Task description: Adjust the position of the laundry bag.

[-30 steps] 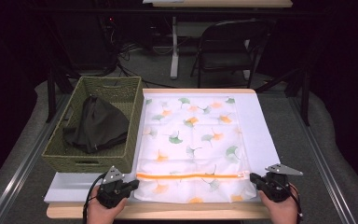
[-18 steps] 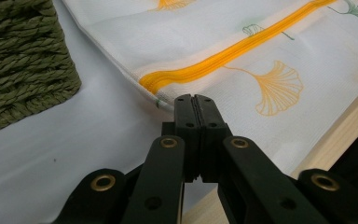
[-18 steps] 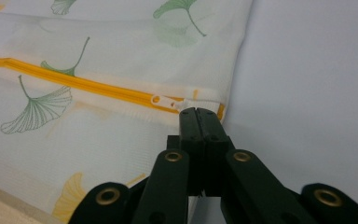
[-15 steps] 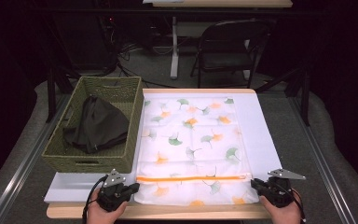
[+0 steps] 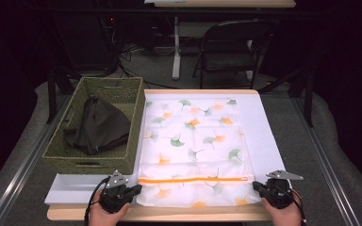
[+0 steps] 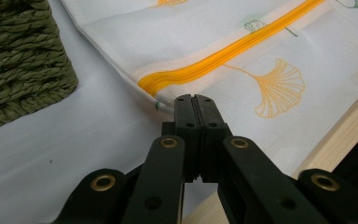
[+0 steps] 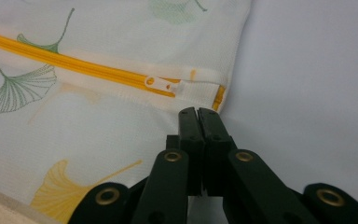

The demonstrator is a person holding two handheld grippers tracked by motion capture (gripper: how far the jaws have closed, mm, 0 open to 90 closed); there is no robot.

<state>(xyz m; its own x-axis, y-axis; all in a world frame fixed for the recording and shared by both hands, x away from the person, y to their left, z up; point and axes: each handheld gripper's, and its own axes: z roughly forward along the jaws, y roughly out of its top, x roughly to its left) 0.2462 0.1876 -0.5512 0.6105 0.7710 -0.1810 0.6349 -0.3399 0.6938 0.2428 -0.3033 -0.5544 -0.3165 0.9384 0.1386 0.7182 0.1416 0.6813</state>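
While the bag (image 5: pixel 193 141) lies flat and spread on the white mat (image 5: pixel 268 132), its zipper (image 5: pixel 193 179) runs crosswise near the person's edge. That orange line is the axis that matters for the next move.

- Bag: mesh, ginkgo print. The larger part lies beyond the zipper, with a narrow strip on the near side of it.
- Pull tab (image 7: pixel 157 83): sits at the zipper's right end, so the bag reads as zipped closed.
- Right gripper (image 5: pixel 255 187): at the zipper's right end, just on the near side of it, with the tips (image 7: pixel 196 112) almost under the pull. Its jaws have just been closing and now stand pressed together. Whether a pinch of mesh is caught between them, I cannot tell.
- Left gripper (image 5: pixel 136 189): at the zipper's left end, with the tips (image 6: pixel 195 99) on the bag's hem just near of the orange tape. Its jaws are clenched too, and I can't make out any fabric between them either.
- Basket (image 5: pixel 94 162): left of the zipper and beyond its left end, just beside the bag's left edge. It holds a dark garment (image 5: pixel 96 125).

Judgement: the right hand is much the nearer to the pull. Opening the bag would mean drawing the pull leftward along the zipper towards the left gripper, which is placed to anchor that end.
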